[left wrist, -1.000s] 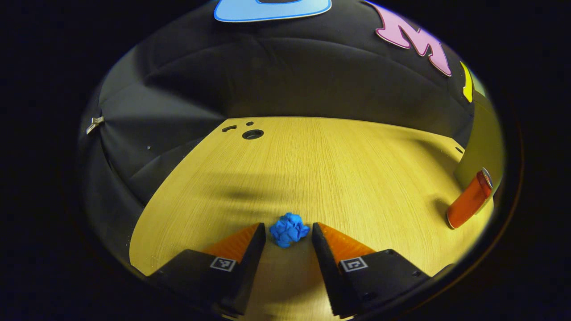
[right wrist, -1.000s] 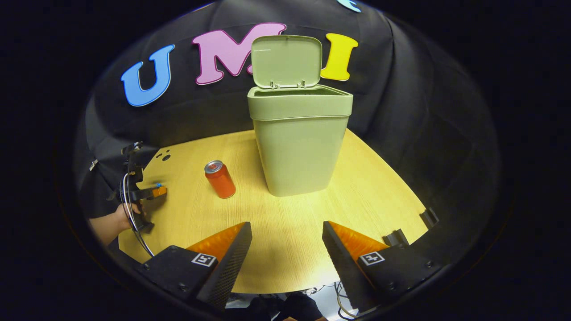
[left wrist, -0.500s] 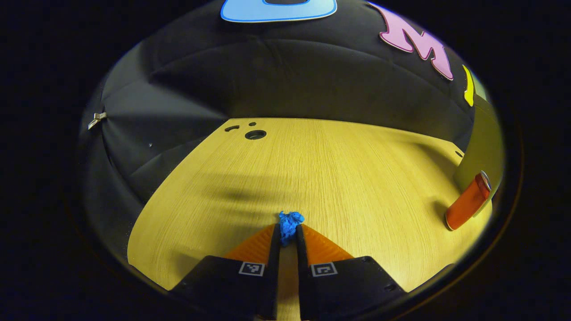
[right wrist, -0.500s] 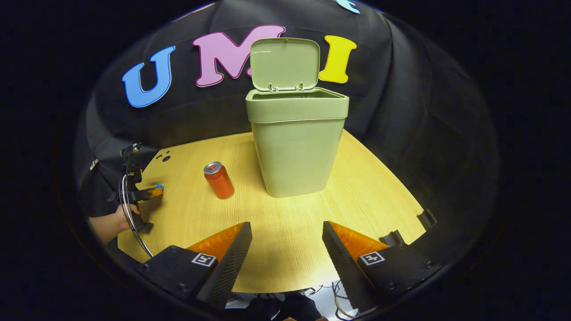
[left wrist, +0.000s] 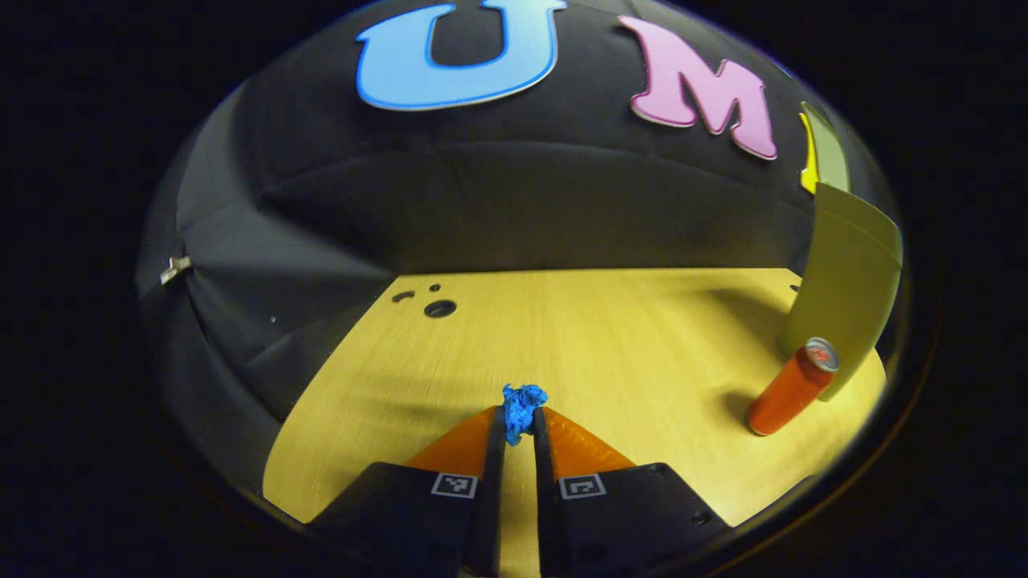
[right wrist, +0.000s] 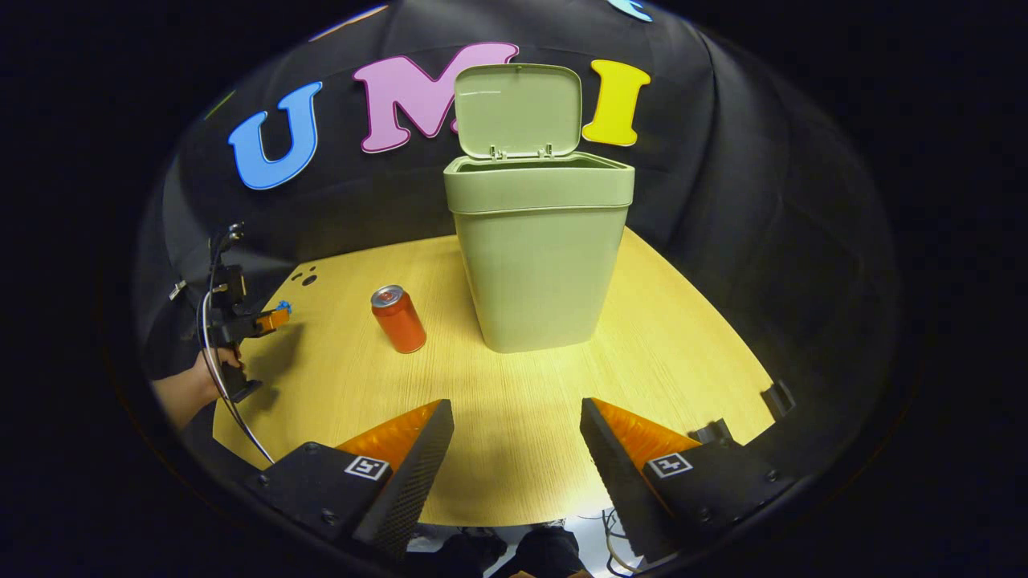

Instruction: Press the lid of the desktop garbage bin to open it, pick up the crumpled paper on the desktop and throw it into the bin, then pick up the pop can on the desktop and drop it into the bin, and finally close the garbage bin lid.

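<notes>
The crumpled blue paper is pinched between the fingertips of my left gripper, which is shut on it and held above the wooden table. In the right gripper view that same left gripper hangs at the far left with the blue paper at its tip, in a person's hand. The orange pop can stands upright left of the green bin, whose lid stands open. My right gripper is open over the table's near edge, holding nothing.
In the left gripper view the pop can and the bin's wall sit at the far right. Small holes mark the table's far left corner. A cable hangs from the left gripper. Black clips sit on the table's right edge.
My left gripper closed on the blue paper and then lifted it off the table, tilting up. The right gripper has stayed nearly still and open.
</notes>
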`<state>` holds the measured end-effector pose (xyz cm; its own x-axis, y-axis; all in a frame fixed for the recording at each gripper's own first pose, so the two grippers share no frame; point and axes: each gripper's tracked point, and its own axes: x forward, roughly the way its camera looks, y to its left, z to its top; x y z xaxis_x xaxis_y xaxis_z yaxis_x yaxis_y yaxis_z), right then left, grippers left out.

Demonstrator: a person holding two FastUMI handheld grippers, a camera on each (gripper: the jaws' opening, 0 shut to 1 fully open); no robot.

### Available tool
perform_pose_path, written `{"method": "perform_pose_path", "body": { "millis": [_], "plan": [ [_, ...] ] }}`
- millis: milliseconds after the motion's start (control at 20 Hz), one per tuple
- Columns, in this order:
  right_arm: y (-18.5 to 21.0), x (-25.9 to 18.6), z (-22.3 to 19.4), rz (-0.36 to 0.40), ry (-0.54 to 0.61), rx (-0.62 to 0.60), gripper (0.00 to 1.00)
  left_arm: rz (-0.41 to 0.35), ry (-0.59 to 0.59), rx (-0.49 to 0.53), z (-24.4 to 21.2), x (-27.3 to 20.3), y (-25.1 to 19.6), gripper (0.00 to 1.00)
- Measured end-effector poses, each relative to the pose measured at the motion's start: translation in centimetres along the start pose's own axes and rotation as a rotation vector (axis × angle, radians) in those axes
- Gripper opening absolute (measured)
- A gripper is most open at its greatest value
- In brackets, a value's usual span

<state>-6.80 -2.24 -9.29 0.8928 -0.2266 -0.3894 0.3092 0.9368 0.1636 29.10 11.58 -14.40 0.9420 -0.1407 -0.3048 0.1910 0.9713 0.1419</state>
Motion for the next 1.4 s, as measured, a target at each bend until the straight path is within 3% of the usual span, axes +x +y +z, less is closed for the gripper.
{"method": "perform_pose_path", "body": {
  "millis": [500,750,1000,1200,1400],
  "plan": [
    [-3.5,1.9,2.0,0.070,-0.028,-0.008,1.00,-0.214,-0.188,0.027,14.5,-7.9,-13.7,0.22],
    [-5.1,2.8,2.6,0.088,-0.042,0.025,0.99,-0.316,-0.231,0.075,19.3,-9.9,-21.4,0.23],
    [-5.4,3.4,3.1,0.131,-0.056,0.027,0.99,-0.448,-0.269,0.107,22.5,-11.9,-30.0,0.22],
    [-5.9,3.8,3.5,0.157,-0.061,0.022,0.99,-0.552,-0.269,0.133,22.5,-12.8,-36.4,0.22],
    [-7.0,4.1,3.9,0.163,-0.069,0.024,0.99,-0.601,-0.255,0.145,22.2,-12.9,-40.4,0.23]
  ]
}}
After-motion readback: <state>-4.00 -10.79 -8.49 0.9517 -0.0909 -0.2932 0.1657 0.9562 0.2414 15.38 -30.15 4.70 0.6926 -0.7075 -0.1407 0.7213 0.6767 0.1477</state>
